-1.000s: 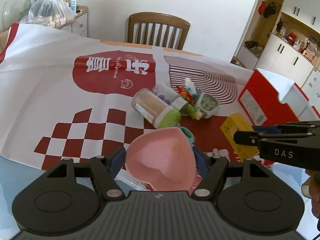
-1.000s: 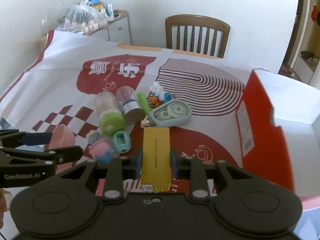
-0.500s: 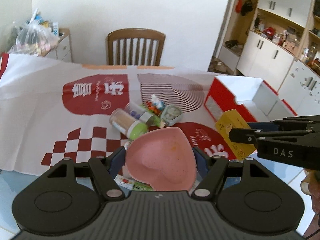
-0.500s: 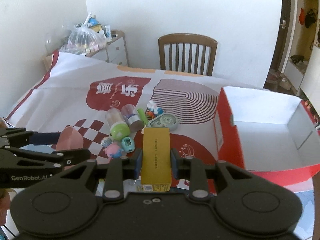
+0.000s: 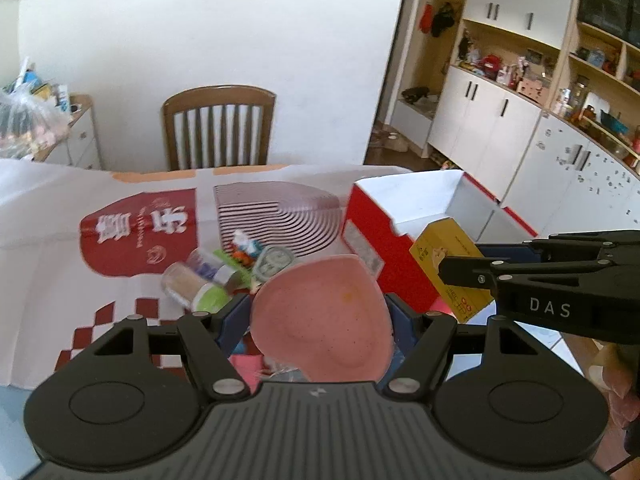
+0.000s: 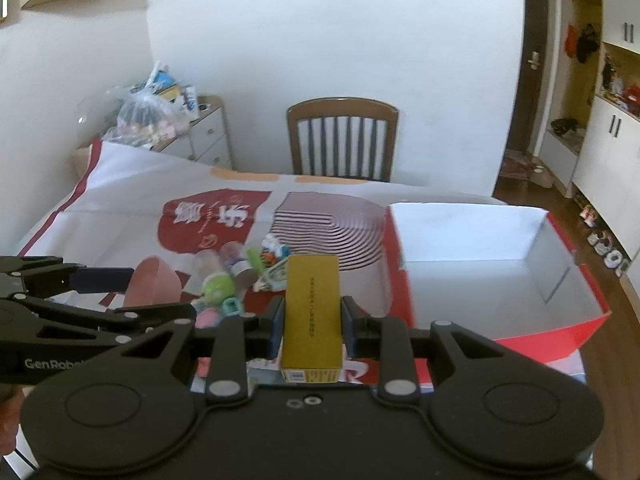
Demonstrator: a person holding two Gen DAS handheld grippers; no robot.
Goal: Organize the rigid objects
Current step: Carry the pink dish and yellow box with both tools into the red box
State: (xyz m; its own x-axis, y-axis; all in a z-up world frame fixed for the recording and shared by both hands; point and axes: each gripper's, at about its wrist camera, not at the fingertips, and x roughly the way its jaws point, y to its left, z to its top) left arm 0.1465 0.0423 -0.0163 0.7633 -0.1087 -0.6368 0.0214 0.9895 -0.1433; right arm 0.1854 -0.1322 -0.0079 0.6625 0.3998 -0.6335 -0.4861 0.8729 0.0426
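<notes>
My left gripper (image 5: 318, 312) is shut on a pink heart-shaped dish (image 5: 324, 316), held in the air above the table's near edge. My right gripper (image 6: 312, 320) is shut on a yellow carton (image 6: 312, 312), also lifted. From the left wrist view the yellow carton (image 5: 450, 264) hangs in front of the red-and-white box (image 5: 376, 248). In the right wrist view the pink dish (image 6: 150, 282) shows at the left, and the box (image 6: 480, 276) stands open with a bare white inside.
A heap of small items lies mid-table: clear jars with a green lid (image 6: 218, 284), a grey tape dispenser (image 5: 274, 262), little toys (image 5: 244, 246). A wooden chair (image 6: 342, 140) stands behind the table. White cupboards (image 5: 500, 136) line the right wall; a filled bag (image 6: 148, 116) sits far left.
Both grippers have risen with their loads, so the table and the heap look farther away. The views swung right, bringing the open box more fully into sight.
</notes>
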